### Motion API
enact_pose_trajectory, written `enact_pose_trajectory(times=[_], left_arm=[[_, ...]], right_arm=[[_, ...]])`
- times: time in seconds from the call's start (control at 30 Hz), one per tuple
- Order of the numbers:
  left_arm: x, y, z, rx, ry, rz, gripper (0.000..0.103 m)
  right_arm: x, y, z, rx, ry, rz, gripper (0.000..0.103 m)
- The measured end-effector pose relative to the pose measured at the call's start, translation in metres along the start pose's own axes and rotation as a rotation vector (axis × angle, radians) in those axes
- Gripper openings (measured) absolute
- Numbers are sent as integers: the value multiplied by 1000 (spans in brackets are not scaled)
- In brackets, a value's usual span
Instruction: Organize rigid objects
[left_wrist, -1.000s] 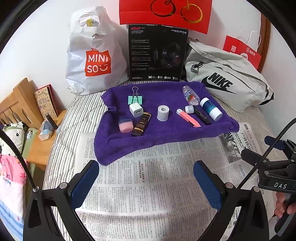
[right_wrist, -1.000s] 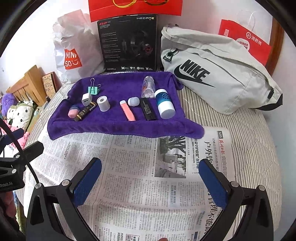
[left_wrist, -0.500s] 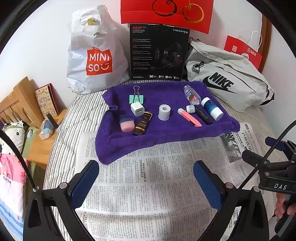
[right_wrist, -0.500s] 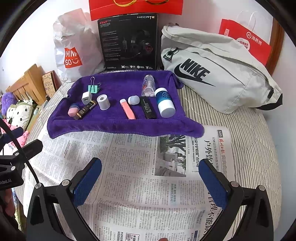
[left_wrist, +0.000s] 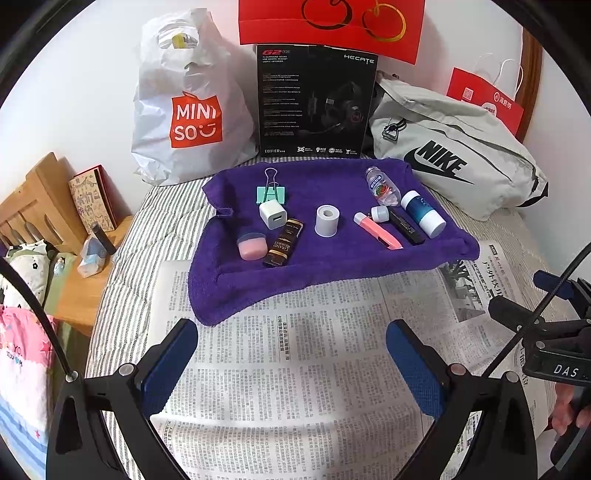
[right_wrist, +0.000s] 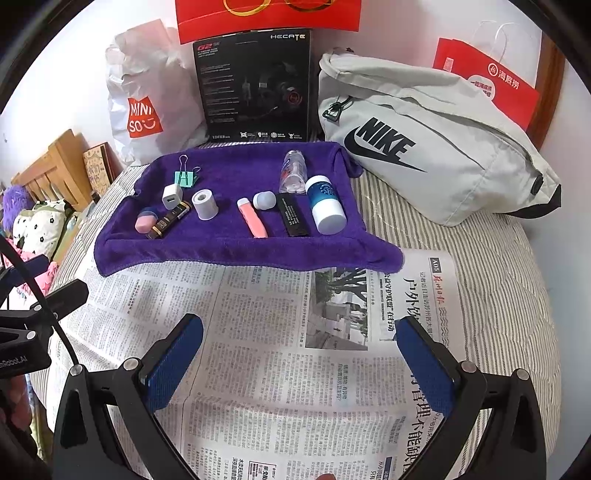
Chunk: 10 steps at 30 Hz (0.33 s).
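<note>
Objects for sorting lay on the purple towel (left_wrist: 332, 266) at frame centre: binder clip (left_wrist: 271, 194), charger (left_wrist: 273, 215), tape roll (left_wrist: 326, 220), pink cutter (left_wrist: 376, 230), blue-capped bottle (left_wrist: 423, 213). Over the past second almost nothing shifted. Left gripper (left_wrist: 291, 363) and right gripper (right_wrist: 299, 363) hovered released and empty over newspaper (right_wrist: 280, 332), so no sorting advanced.

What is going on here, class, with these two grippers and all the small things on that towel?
A person holds a gripper in each hand, and both the left gripper and the right gripper hang open over the newspaper, holding nothing. The small things, among them a binder clip, a charger plug and a blue and white bottle, lie on the purple towel beyond the grippers.
</note>
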<state>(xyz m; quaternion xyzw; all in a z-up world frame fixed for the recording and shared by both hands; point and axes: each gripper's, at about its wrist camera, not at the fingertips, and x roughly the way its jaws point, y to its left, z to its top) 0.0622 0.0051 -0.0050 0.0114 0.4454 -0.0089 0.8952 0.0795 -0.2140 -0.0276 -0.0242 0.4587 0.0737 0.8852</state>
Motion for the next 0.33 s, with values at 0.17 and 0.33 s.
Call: enact_pose_trajectory(times=[0.17, 0.33], left_arm=[[0, 0, 0, -1, 2, 0, 103], [3, 0, 1, -9, 8, -13, 103]], right_arm=[[-2, -2, -1, -1, -5, 0, 103], [-4, -2, -2, 0, -7, 1, 103]])
